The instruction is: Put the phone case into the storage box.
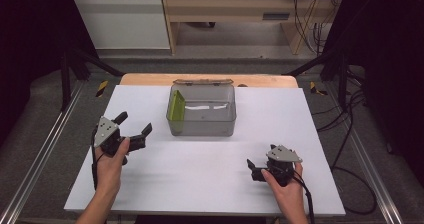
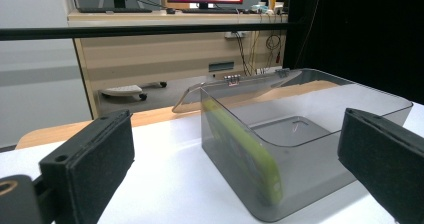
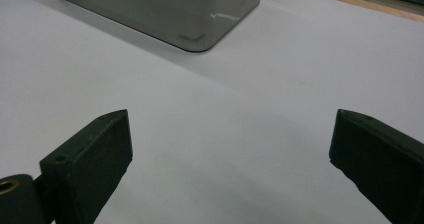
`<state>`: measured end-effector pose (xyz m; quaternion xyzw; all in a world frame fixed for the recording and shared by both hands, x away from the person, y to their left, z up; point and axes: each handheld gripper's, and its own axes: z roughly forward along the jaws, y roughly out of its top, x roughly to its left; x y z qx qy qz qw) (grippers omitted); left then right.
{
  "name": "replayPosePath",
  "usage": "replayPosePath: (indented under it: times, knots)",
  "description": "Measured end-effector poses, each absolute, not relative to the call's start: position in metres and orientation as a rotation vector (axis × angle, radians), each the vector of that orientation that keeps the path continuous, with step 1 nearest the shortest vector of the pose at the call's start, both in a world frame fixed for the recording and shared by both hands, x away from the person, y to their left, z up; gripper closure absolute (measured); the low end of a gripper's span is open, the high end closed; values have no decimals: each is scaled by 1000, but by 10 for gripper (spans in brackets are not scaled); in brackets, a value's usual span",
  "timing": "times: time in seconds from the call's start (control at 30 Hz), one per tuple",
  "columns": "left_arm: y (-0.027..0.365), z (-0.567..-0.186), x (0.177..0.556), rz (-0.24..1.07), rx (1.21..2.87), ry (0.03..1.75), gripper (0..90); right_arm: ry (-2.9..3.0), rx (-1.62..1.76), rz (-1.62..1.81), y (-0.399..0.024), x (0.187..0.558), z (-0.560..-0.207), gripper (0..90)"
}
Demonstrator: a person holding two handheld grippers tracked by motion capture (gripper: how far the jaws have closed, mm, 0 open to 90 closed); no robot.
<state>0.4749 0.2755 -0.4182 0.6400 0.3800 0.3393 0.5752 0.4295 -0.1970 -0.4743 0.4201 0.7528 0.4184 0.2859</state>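
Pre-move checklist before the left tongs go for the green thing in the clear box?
1. Left tongs open: ok, jaws stand wide apart in the left gripper view.
2. Right tongs open and holding nothing: ok, just bare white table between the jaws.
3. Clear box open at the top: ok, its lid is tipped back at the far rim.
4. Green item reachable: ok, it stands on edge against the box's left wall.
5. Left tongs aimed at the box: ok, the box sits ahead between the jaws in the left gripper view.
6. What the green item is and how firmly it stands: cannot tell.
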Motion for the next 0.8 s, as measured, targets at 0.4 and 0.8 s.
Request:
replayPosePath:
  times: [0.4, 0.8]
  knots:
    - [278, -424, 468, 787, 1512, 880, 13, 2015, 1120, 1117, -197, 429, -475, 41]
    - [279, -431, 461, 778, 1523, 872, 14, 2016, 1121, 1117, -196, 429, -475, 42]
